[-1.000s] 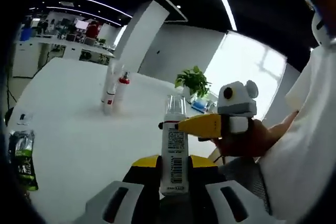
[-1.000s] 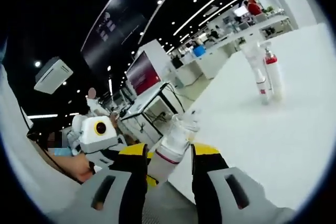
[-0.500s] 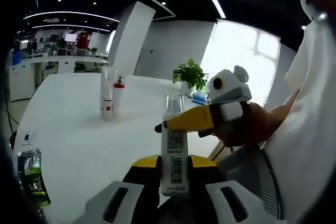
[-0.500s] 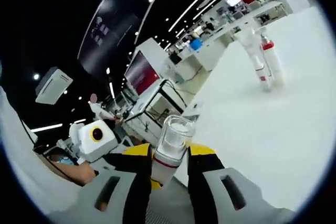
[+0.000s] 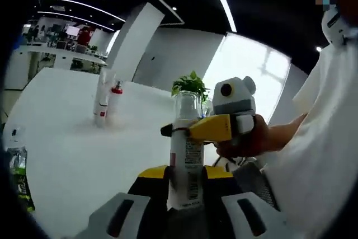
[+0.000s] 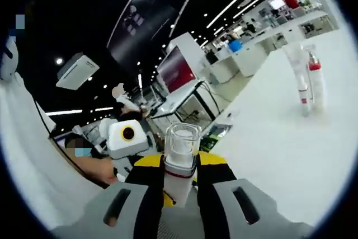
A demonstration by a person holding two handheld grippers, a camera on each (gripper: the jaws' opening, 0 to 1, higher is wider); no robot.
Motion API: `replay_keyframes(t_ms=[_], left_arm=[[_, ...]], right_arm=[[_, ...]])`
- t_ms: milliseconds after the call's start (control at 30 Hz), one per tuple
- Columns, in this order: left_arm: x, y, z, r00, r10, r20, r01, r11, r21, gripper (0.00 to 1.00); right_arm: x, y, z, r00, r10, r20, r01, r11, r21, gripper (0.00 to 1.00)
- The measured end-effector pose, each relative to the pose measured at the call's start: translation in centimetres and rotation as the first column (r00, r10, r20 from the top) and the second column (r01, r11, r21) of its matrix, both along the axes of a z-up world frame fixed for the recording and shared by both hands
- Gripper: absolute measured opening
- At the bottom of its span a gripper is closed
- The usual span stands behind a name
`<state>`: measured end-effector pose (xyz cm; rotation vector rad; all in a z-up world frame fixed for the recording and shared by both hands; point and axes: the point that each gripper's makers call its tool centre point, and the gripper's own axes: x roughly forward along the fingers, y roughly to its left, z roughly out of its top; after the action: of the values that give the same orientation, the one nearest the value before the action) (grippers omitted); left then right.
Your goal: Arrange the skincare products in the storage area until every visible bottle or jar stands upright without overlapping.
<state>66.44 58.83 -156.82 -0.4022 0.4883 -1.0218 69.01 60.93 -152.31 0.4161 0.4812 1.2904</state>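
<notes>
The left hand-held gripper (image 5: 184,191) is seen at six o'clock of the left gripper view, its yellow-and-black jaws closed tightly on the lower body of a white bottle (image 5: 186,160), which is held upright above the worktop (image 5: 72,149). The right hand-held gripper (image 6: 179,180) is seen at six o'clock of the right gripper view, clamped on the same bottle (image 6: 180,166) just below its clear cap; in the left gripper view it (image 5: 184,130) enters from three o'clock, its yellow jaws pressed against the bottle's neck, carried by a person's hand (image 5: 246,141).

The broad white worktop is spread from nine o'clock toward the centre of the left gripper view. A white sleeve (image 5: 319,138) is seen at three to four o'clock. Well apart from the held bottle, at ten o'clock, two slim bottles stand upright just beside each other: a clear-capped tall one (image 5: 102,100) and a red-capped one (image 5: 114,102); in the right gripper view the pair (image 6: 310,85) is found at two o'clock. A green potted plant (image 5: 189,85) stands behind the held bottle's cap. A green packet (image 5: 18,177) lies at the worktop's edge at eight o'clock.
</notes>
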Motion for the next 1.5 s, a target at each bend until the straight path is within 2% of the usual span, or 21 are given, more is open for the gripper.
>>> replay_keyframes(t_ms=[167,233,300,400,467,500,567,667,733,800,933,1067,1100,1167,1200,1233,1333,1367,1400,1433,1500], left_arm=[[-0.8,-0.8,0.8,0.997,-0.058,-0.055,0.053,0.994,-0.097,0.30],[-1.3,-1.2,0.9,0.991,-0.098,-0.096,0.084,0.987,-0.136,0.34],[-1.7,-1.6,1.1,0.987,-0.126,-0.099,0.109,0.982,-0.156,0.36],[-2.5,-2.0,1.9,0.980,-0.167,-0.109,0.141,0.968,-0.210,0.36],[-3.1,-2.2,2.4,0.965,-0.216,-0.151,0.168,0.945,-0.280,0.32],[-3.2,-2.2,2.8,0.961,-0.230,-0.151,0.176,0.936,-0.304,0.28],[-3.4,-2.2,3.0,0.962,-0.238,-0.133,0.188,0.932,-0.309,0.27],[-3.8,-2.1,3.5,0.955,-0.262,-0.136,0.203,0.917,-0.343,0.25],[-3.3,-1.9,3.7,0.968,-0.223,-0.117,0.172,0.925,-0.339,0.25],[-3.0,-1.7,3.6,0.971,-0.208,-0.118,0.159,0.929,-0.333,0.25],[-2.5,-1.7,2.8,0.980,-0.168,-0.105,0.134,0.953,-0.271,0.24],[-1.6,-1.2,2.4,0.992,-0.101,-0.080,0.081,0.973,-0.217,0.24],[-1.2,-0.9,2.1,0.994,-0.071,-0.080,0.054,0.978,-0.200,0.24],[-0.7,-0.5,2.0,0.995,-0.037,-0.090,0.019,0.980,-0.198,0.24],[-0.2,-0.1,1.7,0.995,-0.001,-0.095,-0.017,0.984,-0.179,0.24],[-0.2,0.0,1.7,0.996,0.003,-0.084,-0.017,0.985,-0.172,0.23],[0.6,0.8,1.0,0.995,0.061,-0.076,-0.070,0.991,-0.117,0.23],[0.9,1.0,0.7,0.994,0.080,-0.074,-0.087,0.992,-0.096,0.23],[1.2,1.3,0.3,0.992,0.110,-0.057,-0.113,0.992,-0.051,0.23],[1.5,1.4,0.1,0.991,0.123,-0.051,-0.125,0.992,-0.030,0.23],[1.8,1.9,-0.9,0.987,0.147,-0.059,-0.145,0.988,0.046,0.23]], right_arm=[[-1.3,-0.2,1.3,0.989,0.138,0.045,-0.140,0.990,0.035,0.19],[-2.1,-0.3,1.8,0.980,0.194,0.047,-0.197,0.979,0.054,0.19],[-2.5,-0.3,2.0,0.972,0.230,0.045,-0.233,0.971,0.058,0.19],[-3.0,-0.3,2.5,0.965,0.259,0.032,-0.261,0.962,0.080,0.19],[-3.2,-0.3,2.8,0.964,0.265,0.033,-0.267,0.959,0.097,0.19],[-3.2,-0.3,3.0,0.964,0.263,0.036,-0.265,0.958,0.105,0.19],[-3.6,-0.2,3.5,0.961,0.275,0.036,-0.277,0.952,0.132,0.19],[-3.6,0.2,3.8,0.965,0.263,0.010,-0.262,0.956,0.132,0.20],[-2.7,0.1,3.6,0.979,0.203,0.002,-0.203,0.975,0.094,0.21],[-2.4,-0.1,3.3,0.983,0.180,-0.022,-0.178,0.981,0.072,0.21],[-1.8,0.1,2.4,0.993,0.095,-0.064,-0.096,0.995,-0.006,0.21],[-0.6,0.4,2.2,0.988,-0.012,-0.151,0.011,1.000,-0.006,0.23],[0.2,0.3,1.9,0.985,-0.075,-0.153,0.072,0.997,-0.025,0.22],[0.9,0.3,1.6,0.976,-0.130,-0.172,0.124,0.991,-0.041,0.22],[1.4,0.4,1.3,0.965,-0.176,-0.194,0.169,0.984,-0.052,0.22],[1.6,0.5,1.1,0.955,-0.205,-0.216,0.197,0.979,-0.062,0.22],[2.6,0.3,0.9,0.932,-0.291,-0.216,0.280,0.957,-0.079,0.22],[2.9,0.2,1.0,0.928,-0.313,-0.202,0.303,0.950,-0.080,0.23],[3.2,0.2,0.8,0.914,-0.344,-0.217,0.331,0.939,-0.092,0.23],[3.3,0.3,0.7,0.909,-0.352,-0.222,0.339,0.936,-0.095,0.23],[3.5,0.2,-0.4,0.896,-0.384,-0.222,0.355,0.921,-0.160,0.24]])
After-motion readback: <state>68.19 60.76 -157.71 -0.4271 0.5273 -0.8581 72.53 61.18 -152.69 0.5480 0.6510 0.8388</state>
